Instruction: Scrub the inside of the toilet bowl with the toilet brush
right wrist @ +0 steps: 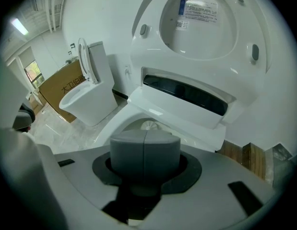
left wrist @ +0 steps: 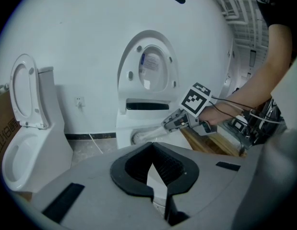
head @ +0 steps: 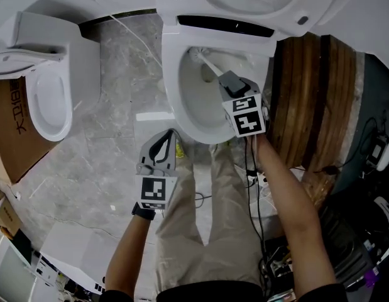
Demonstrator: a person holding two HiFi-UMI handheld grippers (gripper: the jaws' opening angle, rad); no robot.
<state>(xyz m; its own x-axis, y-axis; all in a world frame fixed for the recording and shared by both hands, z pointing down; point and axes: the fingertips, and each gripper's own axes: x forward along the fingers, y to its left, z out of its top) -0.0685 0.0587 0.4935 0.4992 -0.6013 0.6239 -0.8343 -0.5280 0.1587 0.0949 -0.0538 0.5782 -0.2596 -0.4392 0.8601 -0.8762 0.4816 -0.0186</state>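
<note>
Right gripper: the right gripper (head: 227, 80) is clenched on the handle of the white long-handled toilet brush (head: 205, 63). In the right gripper view its two grey jaw blocks are pressed together, with only a seam between them.
Brush position: the bristle head is seen inside the white ceramic toilet bowl (head: 172, 99), near the back wall and below the rim.
Left gripper: the left gripper (head: 163, 146) is held low, just in front of the bowl, its jaw tips closed together on nothing.
Step in hand: scrubbing is judged to be under way, with most of the bowl wall not yet covered.
Doing it well: the head is best pressed against the porcelain, swept round the wall and under the rim, then worked down towards the drain. A firm grasp is needed so that the handle is not twisted between the jaws.
Caution: short strokes are advised, so that water is not flicked over the rim onto the grey marble floor (head: 112, 150).
</note>
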